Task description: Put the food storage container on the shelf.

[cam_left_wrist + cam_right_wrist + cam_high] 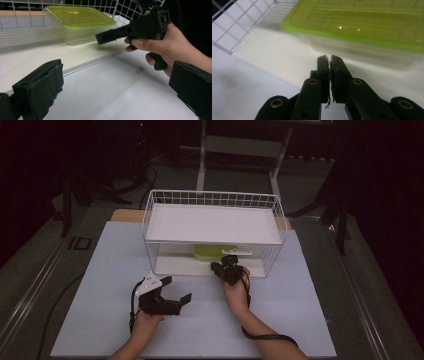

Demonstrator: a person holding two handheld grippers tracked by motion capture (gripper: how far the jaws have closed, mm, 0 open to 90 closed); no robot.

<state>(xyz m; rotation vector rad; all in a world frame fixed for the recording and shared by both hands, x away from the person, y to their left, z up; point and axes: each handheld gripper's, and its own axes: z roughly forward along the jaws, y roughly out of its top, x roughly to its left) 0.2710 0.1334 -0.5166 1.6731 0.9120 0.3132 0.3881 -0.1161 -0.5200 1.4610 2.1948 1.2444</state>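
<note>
Your right gripper (329, 58) is clenched on nothing: in the right gripper view its two black jaws stand almost together with only a thin slit between them, and their tips point at the lower wall of the plastic box (372, 37), close to it but apart from it. That box is clear with a green lid and sits on the white bottom shelf (30, 57) inside the wire basket (150, 215), under the basket's upper white shelf (212, 222); from the high view you see its green through the open front. Your right hand (235, 290) holds the right gripper at the front edge of the bottom shelf, aimed into the basket. Your left gripper (179, 290) is released, its jaws spread wide with nothing between them, and it rests low over the pale table (100, 320), well apart from the basket and to the left of your right hand. In the left gripper view it looks across at your right hand and the box beyond.
</note>
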